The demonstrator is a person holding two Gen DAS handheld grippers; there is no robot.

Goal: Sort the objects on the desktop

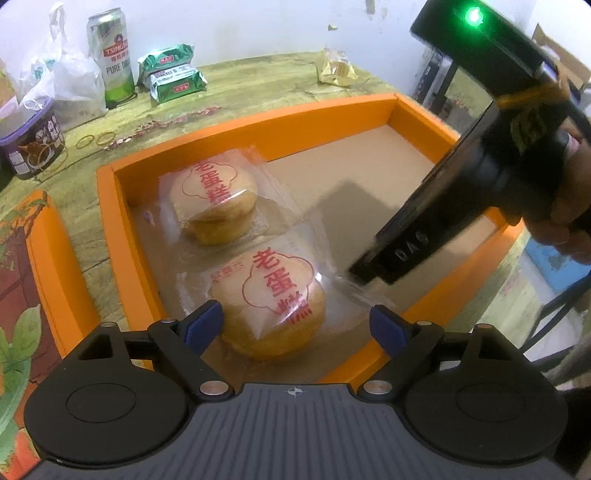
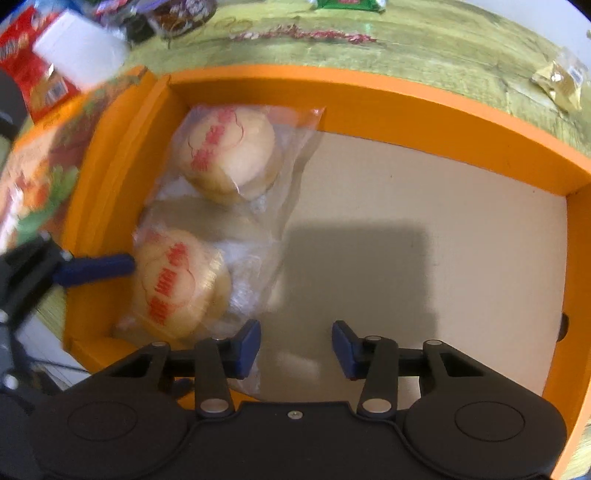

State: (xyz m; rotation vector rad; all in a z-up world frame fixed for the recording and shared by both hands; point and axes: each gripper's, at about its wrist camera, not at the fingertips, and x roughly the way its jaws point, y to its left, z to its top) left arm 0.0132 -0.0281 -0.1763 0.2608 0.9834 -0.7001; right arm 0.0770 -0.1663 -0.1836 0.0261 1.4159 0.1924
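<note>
Lying side by side at the left of the orange cardboard box [image 1: 258, 127], two clear-wrapped golden round cakes [image 1: 216, 201] [image 1: 271, 302] carry red lettering; left gripper [image 1: 297, 326] jaws straddle the lower cake, apart; right gripper [image 2: 295, 349] jaws stand open, empty.

Well ahead of the left gripper [image 1: 295, 317] and off to its left, white plastic bags [image 1: 70, 74] slump on the green patterned tablecloth [image 1: 258, 85]. Nearer, still ahead-left, a few rubber bands [image 1: 96, 140] lie loose. A white wall [image 1: 258, 29] stands beyond.
</note>
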